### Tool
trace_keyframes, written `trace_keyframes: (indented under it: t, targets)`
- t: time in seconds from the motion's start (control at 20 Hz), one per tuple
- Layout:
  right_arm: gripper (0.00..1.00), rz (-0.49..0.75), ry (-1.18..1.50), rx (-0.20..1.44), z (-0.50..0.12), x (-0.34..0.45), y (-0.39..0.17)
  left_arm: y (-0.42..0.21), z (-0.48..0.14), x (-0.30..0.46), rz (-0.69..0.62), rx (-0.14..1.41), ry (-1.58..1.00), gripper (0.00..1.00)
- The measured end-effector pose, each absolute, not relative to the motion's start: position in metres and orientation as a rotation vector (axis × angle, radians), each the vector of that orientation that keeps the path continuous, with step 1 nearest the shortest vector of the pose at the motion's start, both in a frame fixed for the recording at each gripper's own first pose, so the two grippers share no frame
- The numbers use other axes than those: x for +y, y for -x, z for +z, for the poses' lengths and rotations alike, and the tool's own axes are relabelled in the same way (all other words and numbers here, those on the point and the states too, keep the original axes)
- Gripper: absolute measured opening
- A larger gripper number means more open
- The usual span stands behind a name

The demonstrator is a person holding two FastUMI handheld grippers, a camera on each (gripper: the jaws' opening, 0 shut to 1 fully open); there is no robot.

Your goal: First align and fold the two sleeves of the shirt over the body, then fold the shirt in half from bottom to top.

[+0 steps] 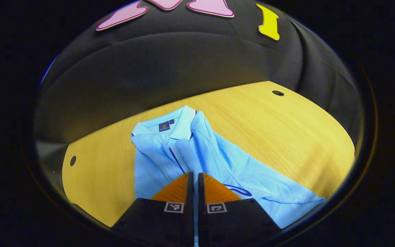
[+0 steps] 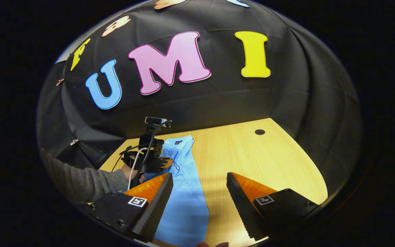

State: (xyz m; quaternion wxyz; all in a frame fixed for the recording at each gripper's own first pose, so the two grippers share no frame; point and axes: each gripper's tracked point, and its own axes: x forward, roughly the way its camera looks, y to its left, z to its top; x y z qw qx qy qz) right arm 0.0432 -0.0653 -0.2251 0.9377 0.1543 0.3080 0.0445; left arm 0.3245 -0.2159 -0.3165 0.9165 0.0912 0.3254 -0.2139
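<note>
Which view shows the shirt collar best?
The left gripper view: the collar lies open near the middle, with its dark label and white edge plain to see. In the right gripper view the collar is small and far off, beside the left gripper, so little detail shows.

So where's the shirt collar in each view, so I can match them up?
Left gripper view: the collar sits just above centre, at the shirt's far end, beyond the shut left gripper.
Right gripper view: the collar is left of centre, near the table's far edge, beside the left gripper farther off.
Shared landmark: the dark label inside the collar.
</note>
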Motion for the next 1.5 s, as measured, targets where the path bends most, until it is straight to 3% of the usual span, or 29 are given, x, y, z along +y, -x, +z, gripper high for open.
trace_keyframes:
  t: [0.1, 0.15, 0.55, 0.85, 1.1, 1.5]
  targets:
    - [0.98, 0.092, -0.318, 0.634, -0.227, -0.064, -0.041, -0.324, -0.316, -0.218, -0.450, 0.671, -0.175, 0.25]
    - [0.98, 0.093, -0.317, 0.636, -0.227, -0.064, -0.041, -0.323, -0.315, -0.219, -0.454, 0.671, -0.166, 0.17]
    - [0.98, 0.097, -0.311, 0.644, -0.226, -0.064, -0.031, -0.325, -0.299, -0.206, -0.398, 0.622, -0.164, 0.82]
    - [0.98, 0.106, -0.290, 0.668, -0.231, -0.060, -0.014, -0.293, -0.244, -0.184, -0.370, 0.507, -0.116, 0.86]
    - [0.98, 0.127, -0.245, 0.746, -0.247, -0.048, 0.025, -0.206, -0.212, -0.138, -0.342, 0.461, -0.085, 0.86]
    - [0.98, 0.126, -0.212, 0.932, -0.292, -0.015, 0.099, -0.068, -0.242, -0.068, -0.256, 0.596, -0.032, 0.86]
